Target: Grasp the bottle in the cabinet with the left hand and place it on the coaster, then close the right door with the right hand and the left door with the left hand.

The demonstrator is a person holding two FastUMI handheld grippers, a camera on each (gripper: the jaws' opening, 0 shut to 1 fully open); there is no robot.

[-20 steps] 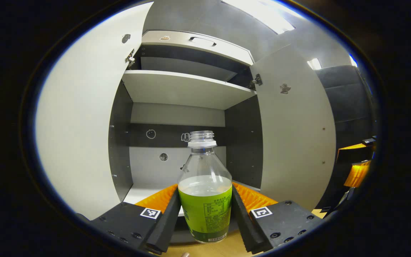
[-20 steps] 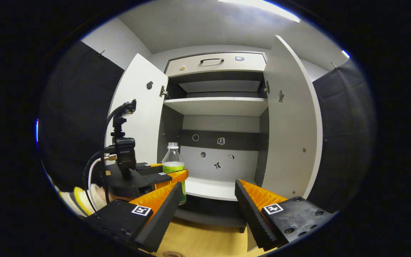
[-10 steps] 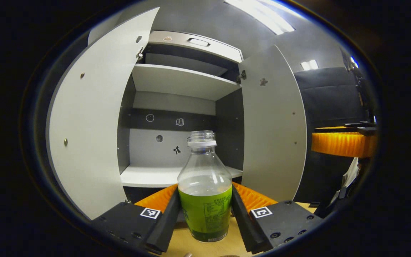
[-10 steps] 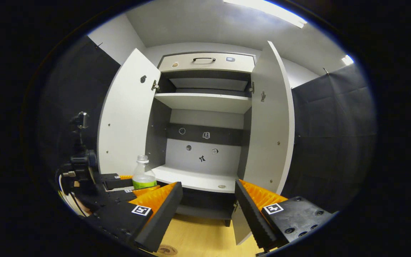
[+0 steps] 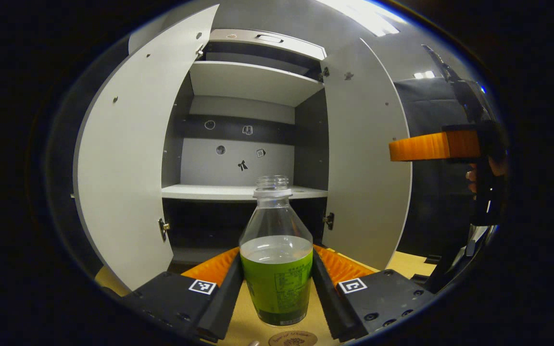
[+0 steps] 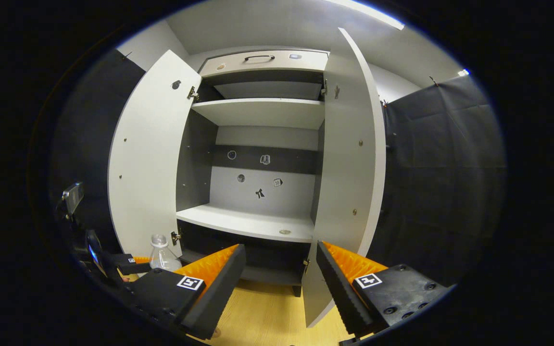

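Observation:
My left gripper (image 5: pixel 277 283) is shut on a clear uncapped bottle (image 5: pixel 277 259) with a green label and pale liquid, held upright just above the wooden table. A round brown coaster (image 5: pixel 293 339) lies right below the bottle at the bottom edge of the left gripper view. Behind it the white cabinet stands with its left door (image 5: pixel 128 158) and right door (image 5: pixel 366 158) both open. In the right gripper view my right gripper (image 6: pixel 281 271) is open and empty, facing the cabinet, with the right door (image 6: pixel 349 182) just ahead. The bottle (image 6: pixel 161 254) appears low left there.
The cabinet has a middle shelf (image 6: pixel 243 222), an upper shelf (image 6: pixel 262 110) and a drawer with a handle (image 6: pixel 258 58) on top. The wooden table (image 6: pixel 262 322) runs under the grippers. The other gripper's orange finger (image 5: pixel 433 146) and a hand show at the right of the left gripper view.
The left gripper drew the bottle back out of the cabinet and lowered it over the coaster. The right gripper rose and shifted right, toward the right door.

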